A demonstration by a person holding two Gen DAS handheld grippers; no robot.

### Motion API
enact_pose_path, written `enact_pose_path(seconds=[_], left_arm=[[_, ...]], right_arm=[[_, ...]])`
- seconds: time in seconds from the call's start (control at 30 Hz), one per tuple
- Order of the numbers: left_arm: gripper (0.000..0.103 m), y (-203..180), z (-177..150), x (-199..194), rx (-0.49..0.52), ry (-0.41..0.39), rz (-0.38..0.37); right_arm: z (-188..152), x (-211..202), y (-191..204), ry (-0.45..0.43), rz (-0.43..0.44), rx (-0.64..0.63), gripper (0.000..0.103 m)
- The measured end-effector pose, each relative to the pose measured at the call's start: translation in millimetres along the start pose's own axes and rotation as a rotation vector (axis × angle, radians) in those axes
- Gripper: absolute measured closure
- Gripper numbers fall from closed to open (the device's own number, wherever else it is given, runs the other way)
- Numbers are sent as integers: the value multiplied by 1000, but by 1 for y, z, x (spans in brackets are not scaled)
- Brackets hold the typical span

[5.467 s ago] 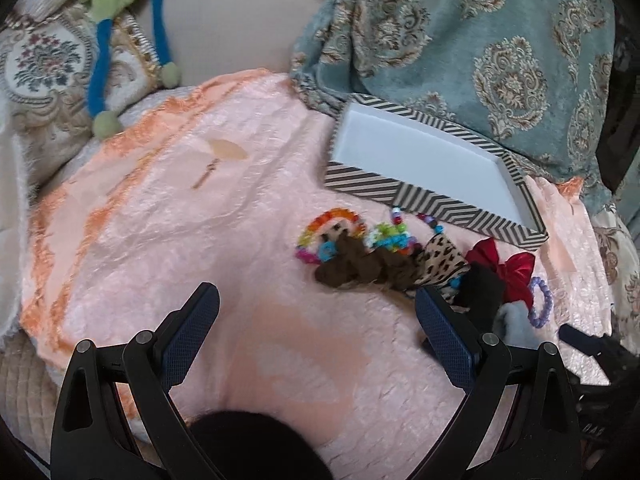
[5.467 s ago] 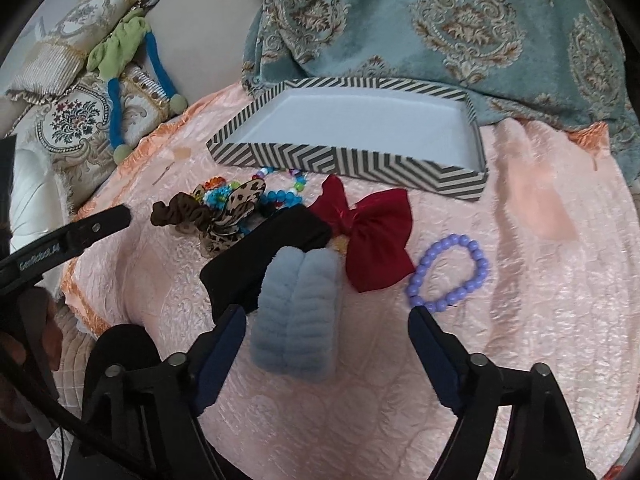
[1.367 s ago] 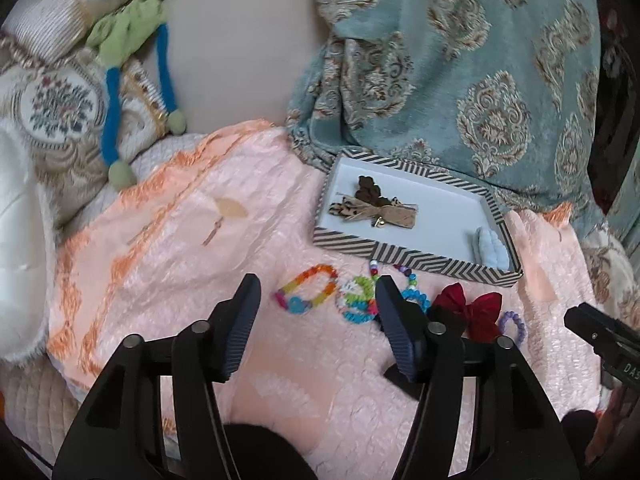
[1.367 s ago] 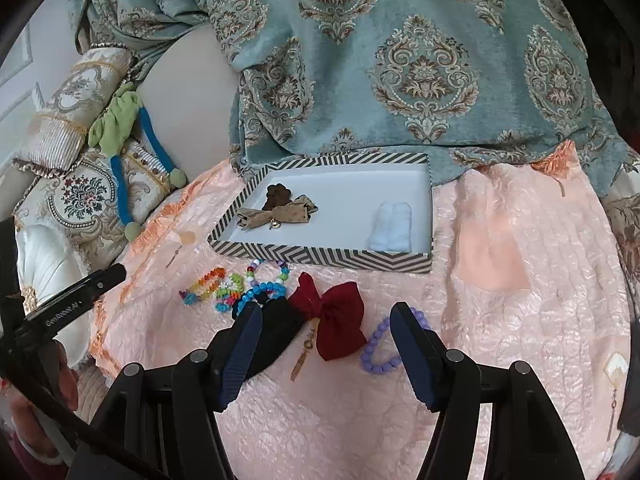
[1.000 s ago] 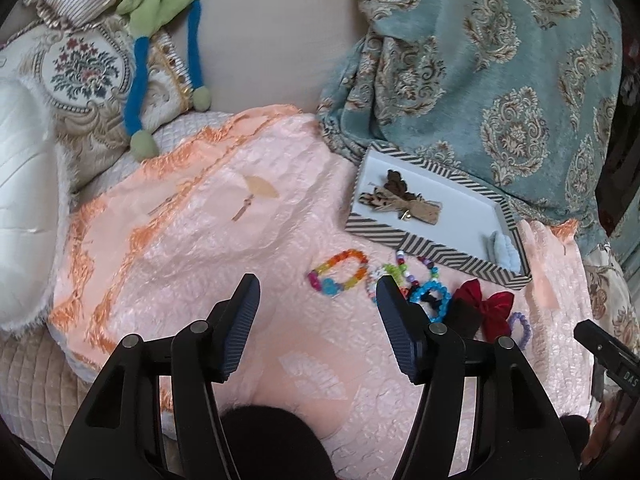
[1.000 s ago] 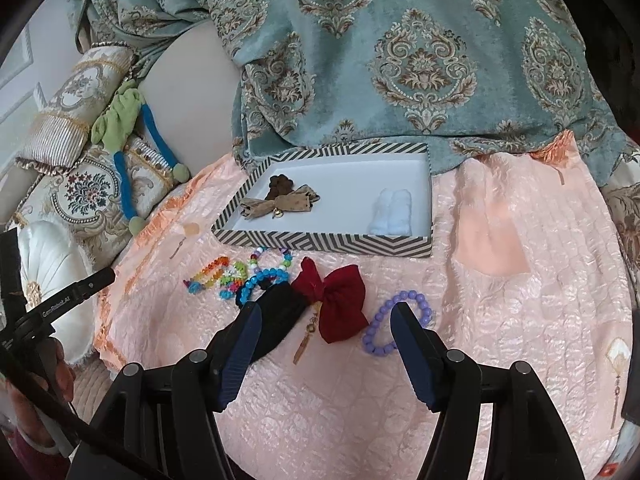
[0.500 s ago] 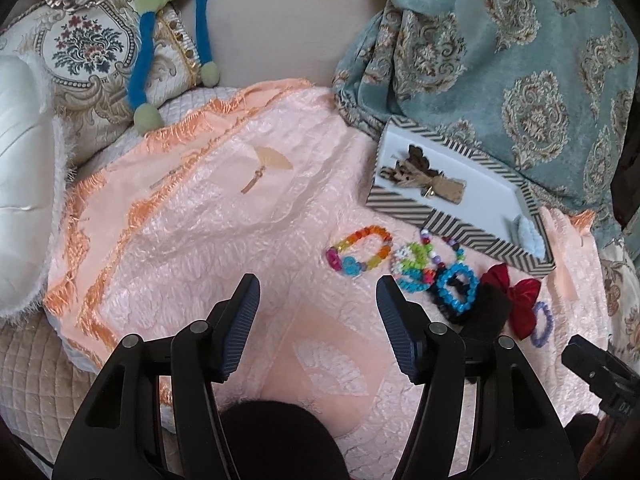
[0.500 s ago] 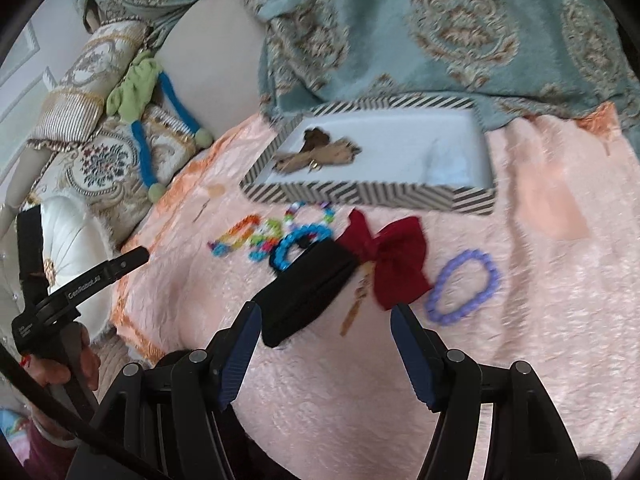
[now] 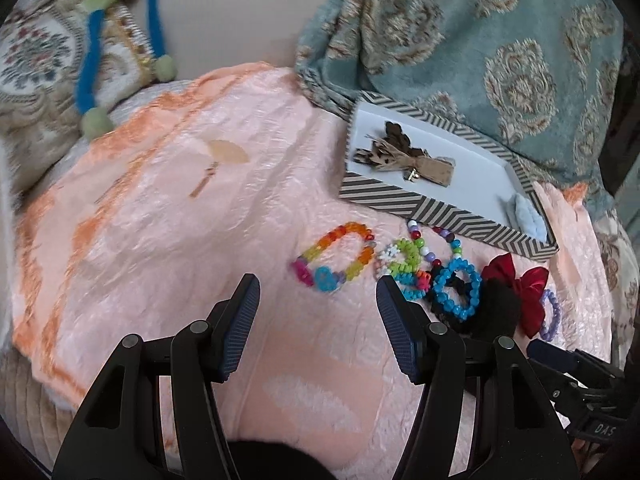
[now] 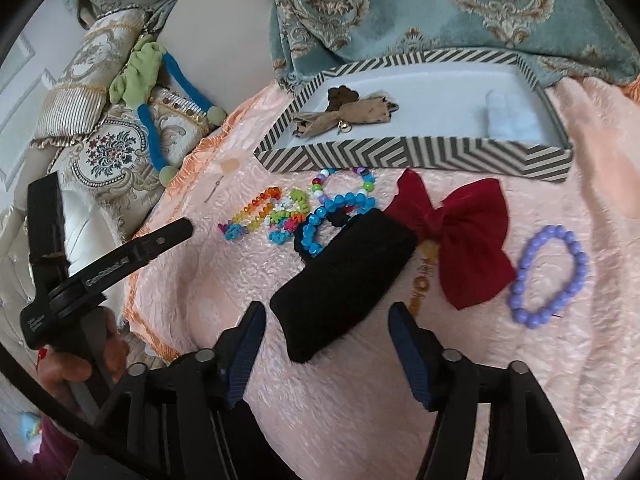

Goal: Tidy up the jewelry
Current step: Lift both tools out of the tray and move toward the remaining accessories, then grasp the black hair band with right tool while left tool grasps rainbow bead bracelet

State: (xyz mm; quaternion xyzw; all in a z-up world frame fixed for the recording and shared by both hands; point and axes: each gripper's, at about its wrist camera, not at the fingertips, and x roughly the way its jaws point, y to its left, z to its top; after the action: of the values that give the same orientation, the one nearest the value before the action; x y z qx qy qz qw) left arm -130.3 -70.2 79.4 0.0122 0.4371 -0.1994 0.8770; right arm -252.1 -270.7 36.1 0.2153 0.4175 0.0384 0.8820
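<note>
Only legible print I get is "DAS" on the right gripper's body at the corner of the left view; lettering on the left gripper's arm in the right view is too blurred to read. I have both pitched down at the pink cloth [image 9: 168, 208]: left gripper [image 9: 314, 300] spread, nothing between the jaws, just short of the rainbow bracelet [image 9: 334, 258]; right gripper [image 10: 326, 324] closing with the black pouch [image 10: 344, 280] end between the jaws, pads not on it. Versus a second ago both sit lower and nearer the pile in front of the striped tray [image 10: 400, 152], which holds the brown bow [image 10: 344, 116] and blue puff [image 10: 510, 116].
</note>
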Motion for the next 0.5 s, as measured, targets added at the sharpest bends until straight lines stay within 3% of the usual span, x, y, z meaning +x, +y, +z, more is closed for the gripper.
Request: enact_pose_path(seconds=[0.27, 0.4, 0.47, 0.5], left_arm=[[42, 2, 24, 53, 51, 65, -23], [43, 1, 27, 77, 88, 105, -28], [50, 2, 26, 85, 99, 115, -31], [65, 3, 26, 88, 100, 122, -37]], right_arm=[[8, 25, -5, 26, -2, 25, 45], [10, 33, -8, 22, -10, 4, 61], [12, 34, -10, 15, -6, -4, 70], [12, 35, -10, 12, -5, -10, 72]])
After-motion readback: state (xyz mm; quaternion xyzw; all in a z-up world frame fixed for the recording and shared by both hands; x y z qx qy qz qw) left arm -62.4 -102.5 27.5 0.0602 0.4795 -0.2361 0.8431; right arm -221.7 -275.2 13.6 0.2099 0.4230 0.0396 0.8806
